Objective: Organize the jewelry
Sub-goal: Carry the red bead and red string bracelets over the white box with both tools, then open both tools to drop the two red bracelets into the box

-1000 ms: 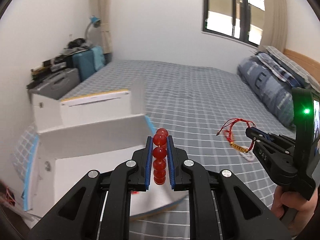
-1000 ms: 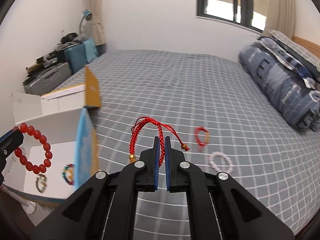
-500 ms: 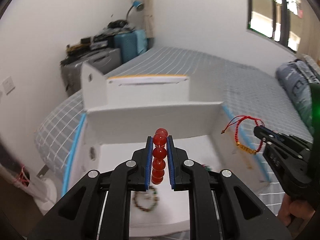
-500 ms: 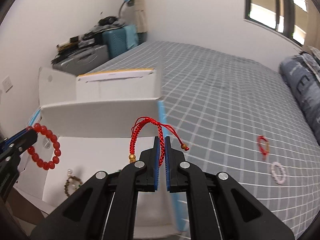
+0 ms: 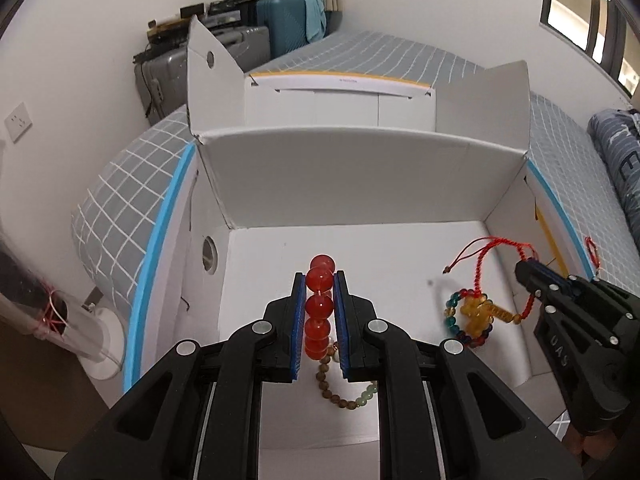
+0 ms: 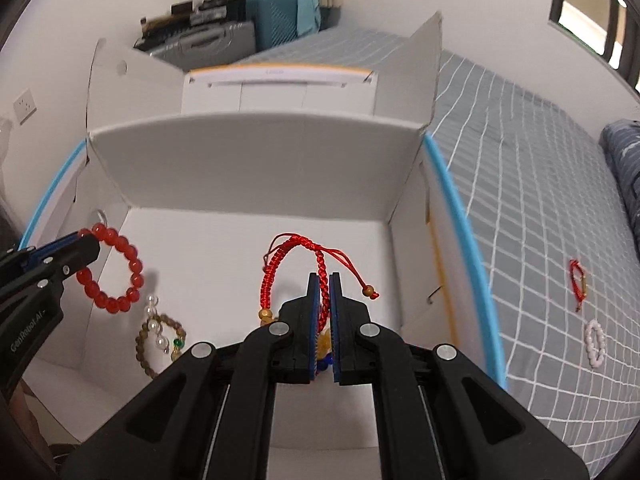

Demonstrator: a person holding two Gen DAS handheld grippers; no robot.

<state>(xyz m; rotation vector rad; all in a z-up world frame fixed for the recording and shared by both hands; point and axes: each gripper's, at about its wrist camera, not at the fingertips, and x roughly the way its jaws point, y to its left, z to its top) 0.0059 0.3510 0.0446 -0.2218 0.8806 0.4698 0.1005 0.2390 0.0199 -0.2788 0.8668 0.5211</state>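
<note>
Pinching red bead bracelet (image 5: 319, 307) in left fingers, right fingers clamping red cord bracelet (image 6: 294, 264), brown bracelet (image 5: 344, 394) half hidden

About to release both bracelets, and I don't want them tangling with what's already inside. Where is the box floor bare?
The white box floor is bare along the back wall and through the middle. The brown bead bracelet crowds the near left, under the left gripper; the multicolored bead bracelet crowds the near right.
</note>
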